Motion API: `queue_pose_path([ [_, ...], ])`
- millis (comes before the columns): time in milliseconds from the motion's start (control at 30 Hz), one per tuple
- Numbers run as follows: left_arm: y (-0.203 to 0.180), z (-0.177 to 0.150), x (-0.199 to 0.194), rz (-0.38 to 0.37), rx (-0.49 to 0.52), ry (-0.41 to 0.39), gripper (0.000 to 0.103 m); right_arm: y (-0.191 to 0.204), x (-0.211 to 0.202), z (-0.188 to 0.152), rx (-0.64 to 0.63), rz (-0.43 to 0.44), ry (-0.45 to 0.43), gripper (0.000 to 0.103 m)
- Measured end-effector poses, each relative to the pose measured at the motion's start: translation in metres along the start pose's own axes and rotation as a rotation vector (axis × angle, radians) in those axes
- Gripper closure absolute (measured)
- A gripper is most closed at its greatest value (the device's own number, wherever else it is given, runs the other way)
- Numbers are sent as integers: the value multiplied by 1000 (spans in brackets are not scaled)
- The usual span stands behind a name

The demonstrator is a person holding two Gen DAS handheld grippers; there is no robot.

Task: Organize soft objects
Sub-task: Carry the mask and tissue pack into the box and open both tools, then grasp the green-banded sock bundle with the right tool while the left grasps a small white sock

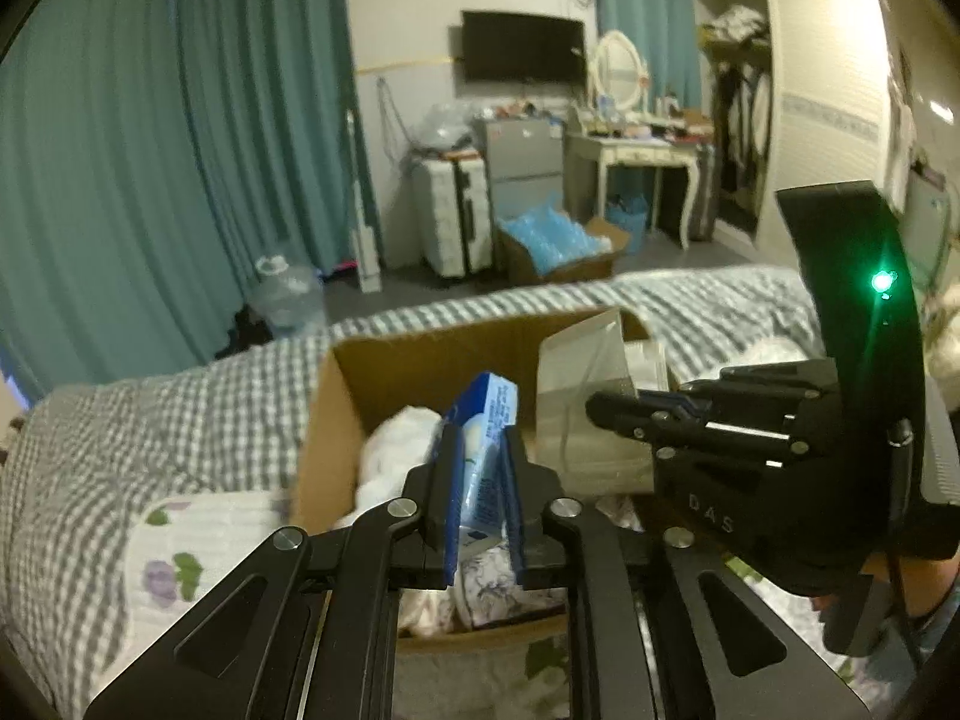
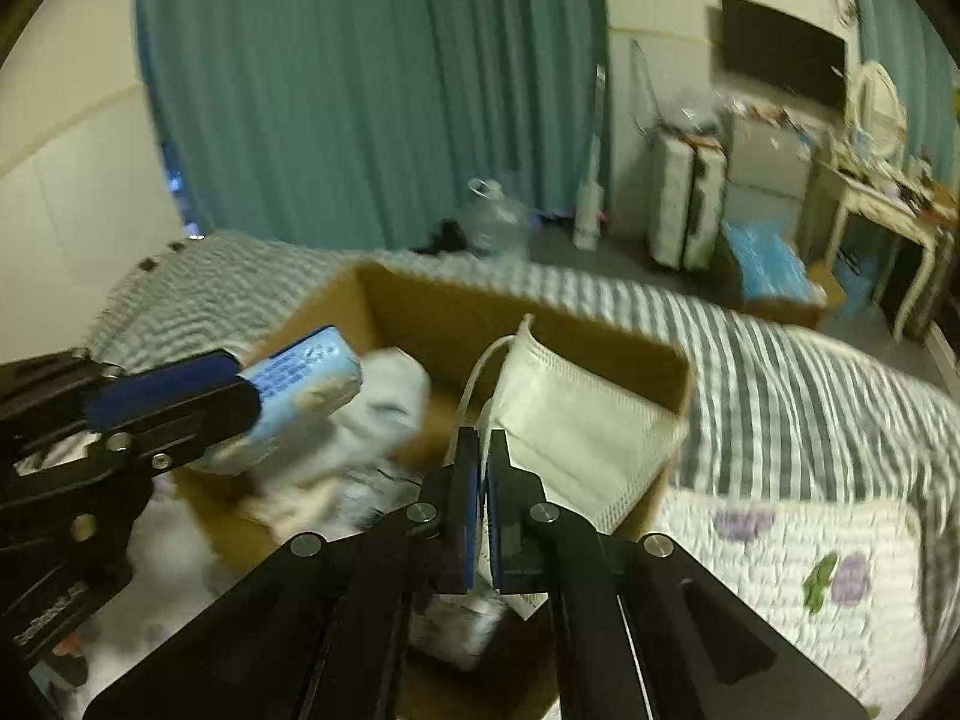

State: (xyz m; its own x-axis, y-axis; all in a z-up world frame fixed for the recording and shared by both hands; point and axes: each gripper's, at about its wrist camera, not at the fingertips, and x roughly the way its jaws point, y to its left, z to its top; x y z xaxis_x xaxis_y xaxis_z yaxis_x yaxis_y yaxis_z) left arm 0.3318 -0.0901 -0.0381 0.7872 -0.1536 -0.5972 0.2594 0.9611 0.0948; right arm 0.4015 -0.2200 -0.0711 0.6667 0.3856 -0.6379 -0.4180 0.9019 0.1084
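Left gripper point(image 1: 477, 480): clamped on a blue tissue pack point(image 1: 485, 450), pack upright between the pads, top end poking above them. Hangs over the open box.
Right gripper point(image 2: 480, 480): nearly closed, pinching a white face mask point(image 2: 576, 420) by its near edge (ear loop curls up at the left side). Mask held up over the box's right part.
Grippers rel. to each other: close together; in the right wrist view the left one comes in from the left w/ the blue pack point(image 2: 306, 378), in the left wrist view the right one point(image 1: 600, 408) comes in from the right.
Cardboard box point(image 1: 336, 420): open top, sits on the bed; inside are white cloth items point(image 1: 396, 450) and a floral-print fabric point(image 1: 498, 594) at the near side (contents blurred, can't tell more).
Bed point(image 1: 180, 408): grey-white checked cover; a white quilted piece w/ purple flowers point(image 2: 798, 570) lies just beside the box.
Room behind: teal curtains point(image 1: 180, 150), wall TV point(image 1: 522, 45), white suitcase point(image 1: 450, 216), dressing table w/ oval mirror point(image 1: 636, 144), clear water jug point(image 1: 288, 294) on the floor.
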Motion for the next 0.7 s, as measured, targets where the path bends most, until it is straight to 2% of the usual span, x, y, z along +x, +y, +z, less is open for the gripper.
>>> queue_pose_path([
  [33, -2, -2, 2, 7, 8, -4, 88, -4, 3, -4, 15, -2, 5, 99],
  [100, -2, -4, 7, 3, 11, 2, 87, -13, 2, -8, 29, -17, -2, 71],
  [133, -2, -5, 8, -1, 3, 12, 87, -15, -1, -8, 33, -31, -14, 41],
  [167, 0, -5, 10, -3, -13, 25, 87, -17, -6, -7, 39, -32, -35, 33],
  [300, 5, -5, -1, 32, -43, 41, 87, -14, -28, -1, 18, -107, -72, 33],
  [333, 5, -4, -6, 44, -44, 36, 86, -11, -36, 0, 11, -129, -82, 30],
  [367, 7, -4, -13, 53, -45, 29, 78, -9, -44, 2, 7, -141, -90, 26],
  [400, 9, -3, -22, 60, -46, 16, 61, -8, -53, 2, 7, -150, -99, 25],
  [433, 10, -3, -34, 75, -50, -8, 50, -6, -64, 3, 9, -160, -112, 24],
  [467, 12, -3, -43, 88, -54, -37, 34, -4, -76, 2, 11, -165, -127, 23],
  [500, 13, -3, -55, 100, -55, -73, 25, -2, -86, 3, 14, -169, -137, 22],
  [533, 13, -3, -73, 112, -52, -116, 22, 0, -98, 2, 17, -175, -145, 19],
  [633, 15, -1, -106, 122, -44, -157, 20, 9, -134, -4, 6, -195, -166, 15],
  [667, 16, -1, -119, 111, -52, -168, 16, 13, -147, -6, -3, -210, -172, 9],
  [700, 19, -2, -130, 99, -65, -178, 7, 18, -156, -5, -9, -225, -171, 7],
])
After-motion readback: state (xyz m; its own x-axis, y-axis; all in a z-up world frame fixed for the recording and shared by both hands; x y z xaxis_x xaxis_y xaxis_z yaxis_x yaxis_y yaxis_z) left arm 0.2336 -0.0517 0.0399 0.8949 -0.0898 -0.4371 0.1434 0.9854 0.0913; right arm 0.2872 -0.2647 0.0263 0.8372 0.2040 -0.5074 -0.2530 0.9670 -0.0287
